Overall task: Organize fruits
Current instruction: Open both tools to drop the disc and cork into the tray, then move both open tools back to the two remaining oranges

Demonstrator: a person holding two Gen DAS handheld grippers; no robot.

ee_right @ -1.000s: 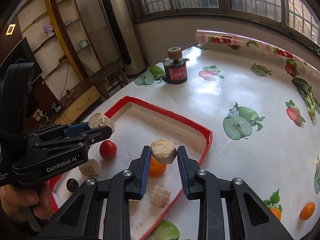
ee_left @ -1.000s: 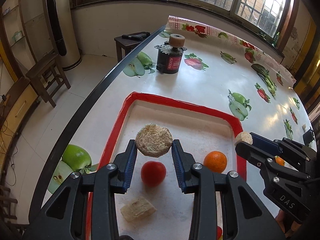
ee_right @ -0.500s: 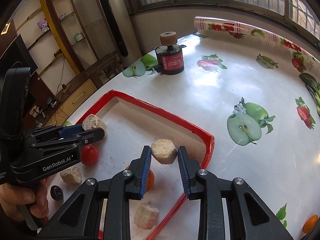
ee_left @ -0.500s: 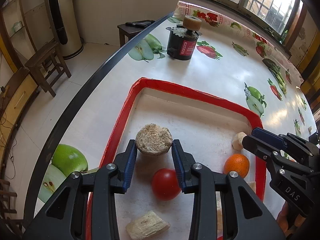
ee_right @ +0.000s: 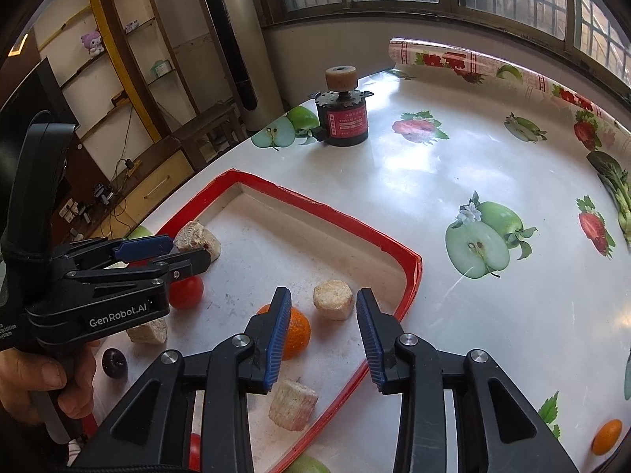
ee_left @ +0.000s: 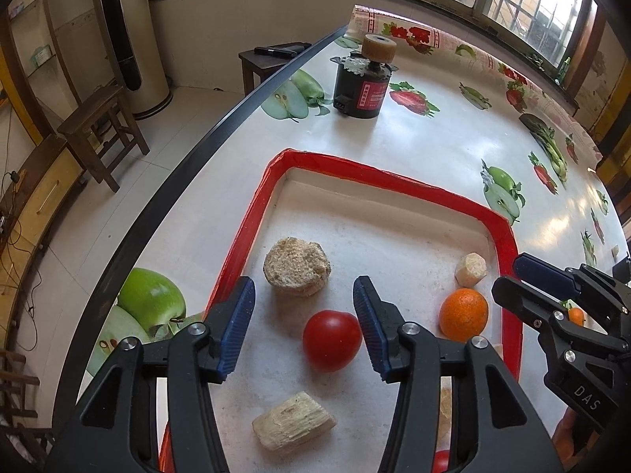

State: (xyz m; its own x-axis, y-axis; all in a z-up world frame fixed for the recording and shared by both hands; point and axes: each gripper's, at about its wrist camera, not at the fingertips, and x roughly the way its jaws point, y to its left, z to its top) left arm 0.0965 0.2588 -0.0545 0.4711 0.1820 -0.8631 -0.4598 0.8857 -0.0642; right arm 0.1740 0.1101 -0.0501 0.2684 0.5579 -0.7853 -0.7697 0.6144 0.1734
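Both grippers have let go since a moment ago: left gripper (ee_left: 303, 323) gapes, round sugarcane chunk (ee_left: 296, 272) resting in the red tray (ee_left: 394, 175) beyond its fingertips; right gripper (ee_right: 321, 333), marked "DAS", gapes, small chunk (ee_right: 332, 299) ahead between its fingers.

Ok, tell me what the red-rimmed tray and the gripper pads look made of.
Tray: looks like white foam or card edged in glossy red tape; the rim is wrinkled and uneven.
Left gripper pads: probably blue rubber, matte, finely ribbed, on black plastic fingers.
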